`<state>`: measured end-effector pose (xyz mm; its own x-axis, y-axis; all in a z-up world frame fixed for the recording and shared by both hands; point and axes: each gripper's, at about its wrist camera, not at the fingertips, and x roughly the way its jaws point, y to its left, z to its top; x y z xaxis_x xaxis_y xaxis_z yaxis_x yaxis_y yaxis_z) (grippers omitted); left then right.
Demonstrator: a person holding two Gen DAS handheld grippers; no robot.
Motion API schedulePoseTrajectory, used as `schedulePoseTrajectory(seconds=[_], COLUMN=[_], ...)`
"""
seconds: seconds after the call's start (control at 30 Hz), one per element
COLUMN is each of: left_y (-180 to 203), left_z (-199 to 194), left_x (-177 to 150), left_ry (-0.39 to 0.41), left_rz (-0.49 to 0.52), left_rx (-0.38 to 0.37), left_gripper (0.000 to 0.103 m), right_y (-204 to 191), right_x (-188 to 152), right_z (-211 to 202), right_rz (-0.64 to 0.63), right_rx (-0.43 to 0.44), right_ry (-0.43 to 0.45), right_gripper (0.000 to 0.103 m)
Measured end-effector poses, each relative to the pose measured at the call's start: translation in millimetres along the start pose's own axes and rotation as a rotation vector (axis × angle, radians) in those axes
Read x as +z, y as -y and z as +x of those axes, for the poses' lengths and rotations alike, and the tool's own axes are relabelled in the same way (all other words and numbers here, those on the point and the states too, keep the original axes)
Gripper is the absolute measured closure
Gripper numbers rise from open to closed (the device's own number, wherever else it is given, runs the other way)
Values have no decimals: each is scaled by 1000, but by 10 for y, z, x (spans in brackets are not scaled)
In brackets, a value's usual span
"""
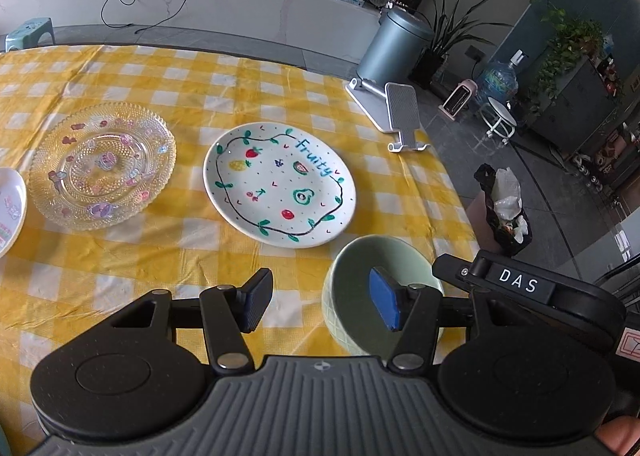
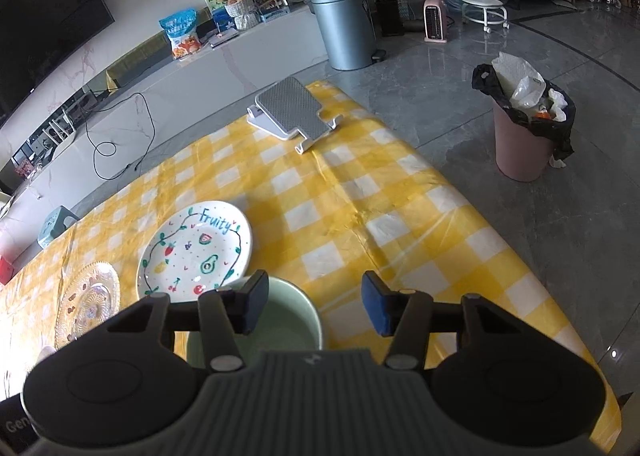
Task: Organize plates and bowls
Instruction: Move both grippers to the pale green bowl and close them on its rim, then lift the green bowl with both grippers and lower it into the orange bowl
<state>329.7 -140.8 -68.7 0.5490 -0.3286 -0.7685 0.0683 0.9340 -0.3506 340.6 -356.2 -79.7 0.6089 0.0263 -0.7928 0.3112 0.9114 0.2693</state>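
Both grippers, left gripper and right gripper, hang spread wide over the yellow checked tablecloth, pinching nothing.
Beaded glass plate lies left of the "Fruity" plate; the green bowl sits just beside that plate, under the right gripper's left finger.

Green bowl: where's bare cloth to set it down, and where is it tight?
Free: the yellow checked tablecloth between the white "Fruity" ceramic plate and the grey-white phone stand, and rightward to the table edge. Crowded: leftward, where the plate, the clear patterned glass plate and the pale green bowl cluster.
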Motion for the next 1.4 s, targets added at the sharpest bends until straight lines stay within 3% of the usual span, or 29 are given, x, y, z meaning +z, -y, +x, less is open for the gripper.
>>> schedulePoseTrajectory(seconds=[0.23,0.37,0.6,0.7,0.97,1.4], left_y=[71,94,107,134,135,-268], left_z=[225,304,380,384,299,-441], left_x=[-24,-27,-45,-48,-76,-327], left_ry=[-69,-91,-111,-109,-102,-63], left_rz=[19,21,26,33,34,-30], left_rx=[15,16,24,29,73,109], left_gripper=[62,72,88,90,92,93], right_y=[72,68,58,40,-30,-295], right_x=[-77,-102,-107,-115,-188,-605], right_z=[230,293,326,335,272,-168], right_rz=[40,46,46,42,3,-29], right_rx=[8,6,13,14,19,162], right_ry=[-116,-141,-156,-160,-162,-179], right_gripper=[69,74,92,97,97,97])
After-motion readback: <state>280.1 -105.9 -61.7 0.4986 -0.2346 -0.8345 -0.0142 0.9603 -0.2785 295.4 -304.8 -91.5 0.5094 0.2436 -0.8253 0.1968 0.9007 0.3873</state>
